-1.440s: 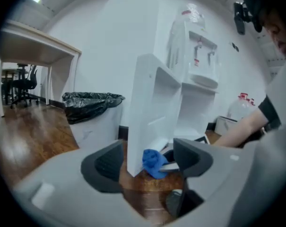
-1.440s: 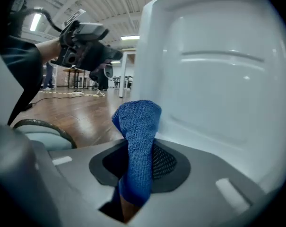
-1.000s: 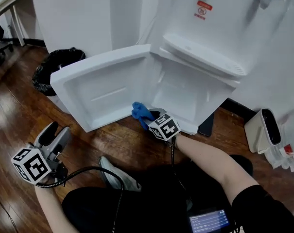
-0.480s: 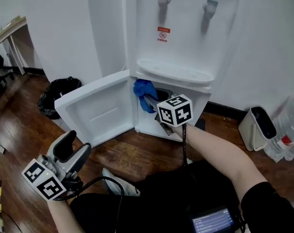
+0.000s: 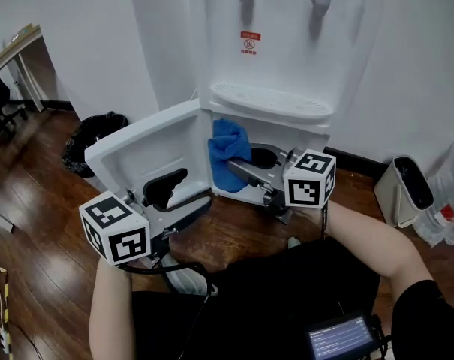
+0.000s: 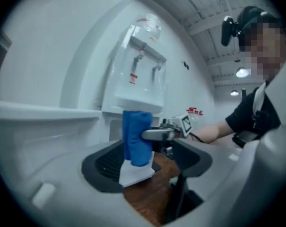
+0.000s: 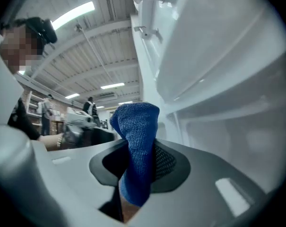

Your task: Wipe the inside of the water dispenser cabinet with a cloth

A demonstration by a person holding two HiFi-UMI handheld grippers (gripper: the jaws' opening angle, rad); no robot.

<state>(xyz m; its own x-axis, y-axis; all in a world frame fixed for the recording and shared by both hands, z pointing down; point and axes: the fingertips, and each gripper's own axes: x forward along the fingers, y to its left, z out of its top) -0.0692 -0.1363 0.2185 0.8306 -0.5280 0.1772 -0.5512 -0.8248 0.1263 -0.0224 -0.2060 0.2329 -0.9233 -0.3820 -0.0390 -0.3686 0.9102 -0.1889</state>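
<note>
A white water dispenser (image 5: 275,47) stands against the wall. Its lower cabinet (image 5: 266,172) is open, with the door (image 5: 140,152) swung out to the left. My right gripper (image 5: 245,165) is shut on a blue cloth (image 5: 228,154) and holds it upright at the cabinet opening, just under the drip tray. In the right gripper view the cloth (image 7: 138,145) stands pinched between the jaws. My left gripper (image 5: 180,195) is open and holds nothing, low in front of the door. In the left gripper view, the left gripper (image 6: 147,167) points at the cloth (image 6: 135,136).
A black bin bag (image 5: 91,135) sits on the wooden floor left of the door. A small white bin (image 5: 404,190) and water bottles (image 5: 448,220) stand at the right. A desk and chair (image 5: 1,73) are at the far left. A lit screen (image 5: 341,340) hangs at my waist.
The right gripper has lifted the cloth from the cabinet floor to the top of the opening. The left gripper has swung right and up toward the door. The view has tilted upward.
</note>
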